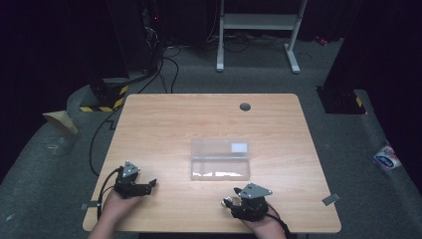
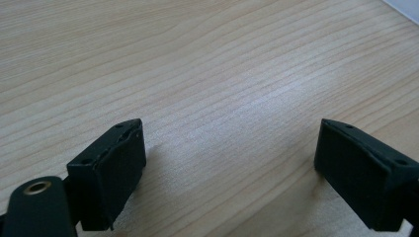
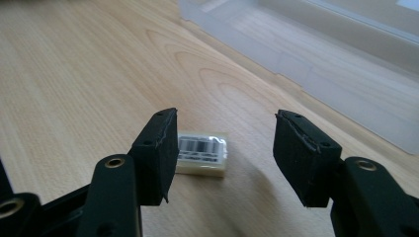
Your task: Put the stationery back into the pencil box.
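Small wrapped block [image 3: 201, 154], pale cream under clear film with a barcode label on top, lies flat on the wooden table [image 1: 164, 129]. It sits on the person's side of the clear plastic box [image 1: 220, 159], near the box's front right corner but apart from it.

Right gripper [image 3: 225, 158] sits low over the block, jaws apart with nothing pressed between them. The block lies between them, close against the jaw seen at left in the right gripper view and well short of the other; no contact I can confirm.

Left gripper [image 1: 144, 185] rests well to the left of the box, jaws wide apart over bare wood, nothing between.

Handling, by judgement: the block looks light, small and stiff enough for a firm pinch, possibly an eraser or similar. The film wrap looks glossy, so it may slide under the pads. Best hold looks to be across the two long sides, pads low, centred on the label.

Room: open wood on every side of the block away from the box. The box wall is the nearest obstacle. The table's near edge lies behind the right gripper, so a nudged block has little run before dropping off there.
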A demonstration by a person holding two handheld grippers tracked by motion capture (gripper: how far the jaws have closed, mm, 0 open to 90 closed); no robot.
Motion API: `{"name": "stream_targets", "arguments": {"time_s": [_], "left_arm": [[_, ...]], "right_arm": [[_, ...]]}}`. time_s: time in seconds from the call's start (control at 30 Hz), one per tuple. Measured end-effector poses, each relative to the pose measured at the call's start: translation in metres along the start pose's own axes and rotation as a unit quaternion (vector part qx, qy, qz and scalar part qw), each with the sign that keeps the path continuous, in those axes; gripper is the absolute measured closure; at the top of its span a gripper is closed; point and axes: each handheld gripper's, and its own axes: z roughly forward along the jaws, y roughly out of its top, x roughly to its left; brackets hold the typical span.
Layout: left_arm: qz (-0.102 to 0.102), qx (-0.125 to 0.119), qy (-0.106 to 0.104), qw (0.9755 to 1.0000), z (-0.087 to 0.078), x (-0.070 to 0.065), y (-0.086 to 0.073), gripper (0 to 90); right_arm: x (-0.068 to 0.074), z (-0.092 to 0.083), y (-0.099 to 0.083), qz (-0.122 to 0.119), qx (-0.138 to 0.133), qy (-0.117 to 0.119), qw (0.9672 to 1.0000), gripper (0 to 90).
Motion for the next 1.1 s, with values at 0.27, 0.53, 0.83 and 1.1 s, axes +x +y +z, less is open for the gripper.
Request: {"name": "stream_targets", "arguments": {"time_s": [0.27, 0.53, 0.83, 1.1], "left_arm": [[0.000, -0.001, -0.001, 1.0000, 0.001, 0.000, 0.001, 12.5], [0.001, -0.001, -0.001, 1.0000, 0.001, 0.000, 0.001, 12.6], [-0.001, -0.005, 0.000, 1.0000, 0.000, -0.001, -0.001, 13.2], [-0.001, -0.009, 0.001, 1.0000, -0.001, -0.001, -0.002, 13.6]], "right_arm": [[0.010, 0.009, 0.000, -0.024, 0.021, 0.002, 0.9995, 50.6], [0.010, 0.011, -0.002, -0.022, 0.030, 0.002, 0.9993, 57.0], [0.001, 0.013, 0.000, -0.010, 0.022, -0.012, 0.9996, 57.1], [0.001, 0.016, 0.000, -0.015, 0.029, -0.016, 0.9993, 57.4]]}}
